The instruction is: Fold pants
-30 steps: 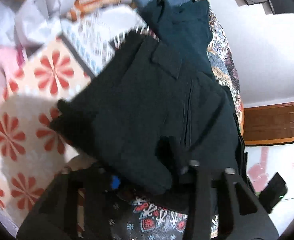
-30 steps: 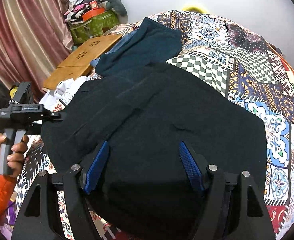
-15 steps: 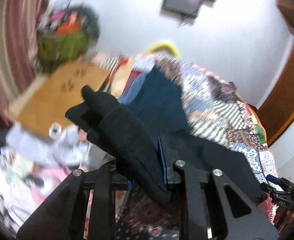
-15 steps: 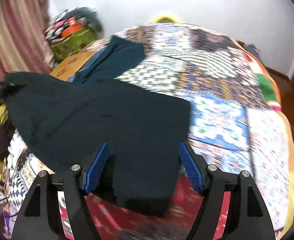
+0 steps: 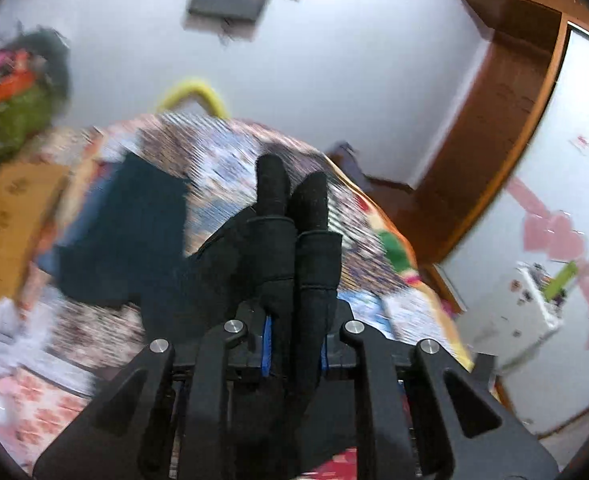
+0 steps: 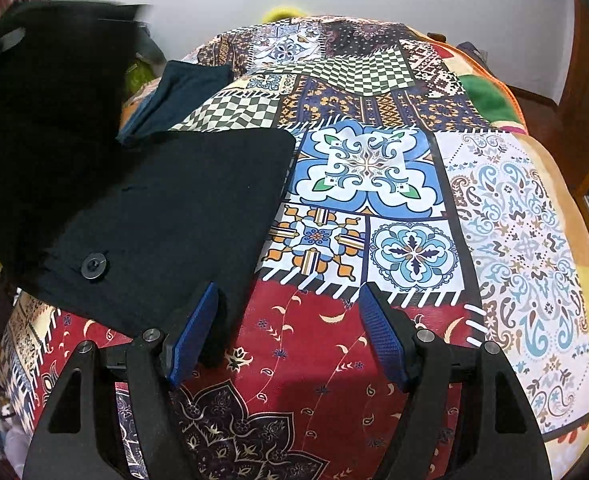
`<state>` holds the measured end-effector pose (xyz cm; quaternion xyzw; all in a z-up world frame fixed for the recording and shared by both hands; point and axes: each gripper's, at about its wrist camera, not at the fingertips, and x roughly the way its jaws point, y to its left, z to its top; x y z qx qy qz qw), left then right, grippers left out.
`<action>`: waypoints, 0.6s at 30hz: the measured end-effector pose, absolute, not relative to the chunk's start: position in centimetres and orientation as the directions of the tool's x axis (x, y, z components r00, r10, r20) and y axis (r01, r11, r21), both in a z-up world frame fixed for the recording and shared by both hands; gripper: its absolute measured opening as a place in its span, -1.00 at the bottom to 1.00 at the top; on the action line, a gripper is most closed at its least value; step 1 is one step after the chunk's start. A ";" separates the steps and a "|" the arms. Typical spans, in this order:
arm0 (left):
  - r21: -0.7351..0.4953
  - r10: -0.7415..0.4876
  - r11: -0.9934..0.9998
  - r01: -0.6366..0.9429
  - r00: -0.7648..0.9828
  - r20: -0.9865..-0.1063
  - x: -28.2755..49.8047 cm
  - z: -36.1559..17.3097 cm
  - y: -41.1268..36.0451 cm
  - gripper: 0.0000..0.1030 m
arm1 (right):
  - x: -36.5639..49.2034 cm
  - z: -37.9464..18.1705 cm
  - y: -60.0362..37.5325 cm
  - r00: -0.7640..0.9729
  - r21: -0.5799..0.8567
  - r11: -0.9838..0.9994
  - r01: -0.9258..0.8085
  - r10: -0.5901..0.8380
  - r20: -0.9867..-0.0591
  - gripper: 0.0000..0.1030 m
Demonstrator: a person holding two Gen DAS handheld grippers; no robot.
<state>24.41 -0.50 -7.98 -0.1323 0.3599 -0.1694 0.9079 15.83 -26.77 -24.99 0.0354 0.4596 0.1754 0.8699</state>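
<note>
Your black fabric pants (image 6: 166,216) spread across the left half of the right wrist frame, flat on the patchwork-patterned bedspread (image 6: 514,220), a round black button (image 6: 93,266) showing near the lower left and one end lifted dark into the upper left corner. Only that view shows the pants' full spread; the blurred left wrist view shows just a bunched fold standing upright at frame centre, before a white wall and brown wooden door frame (image 5: 506,128). Your left gripper (image 5: 294,344), pointing over the bed, has just been closing and clamps that fold between its blue pads. Your right gripper (image 6: 290,340) tilts down at the bedspread, jaws apart, its left pad against the pants' edge.
</note>
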 end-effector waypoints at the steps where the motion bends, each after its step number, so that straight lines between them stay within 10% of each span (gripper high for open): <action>1: -0.381 -0.430 0.896 0.226 0.651 -0.626 25.0 -8.8 -1.7 -0.69 | 15.7 -25.0 -26.9 0.517 0.232 0.935 -0.270 0.344 -0.784 0.34; 12: -0.254 -0.401 0.900 0.355 0.446 -0.800 24.3 -15.7 -10.6 -0.63 | 15.9 -25.3 -27.3 0.518 0.264 0.926 -0.270 0.371 -0.771 0.34; 18: -0.157 -0.366 0.878 0.453 0.422 -0.829 22.0 -15.9 -12.4 0.44 | 15.5 -25.0 -27.6 0.528 0.261 0.928 -0.265 0.366 -0.766 0.35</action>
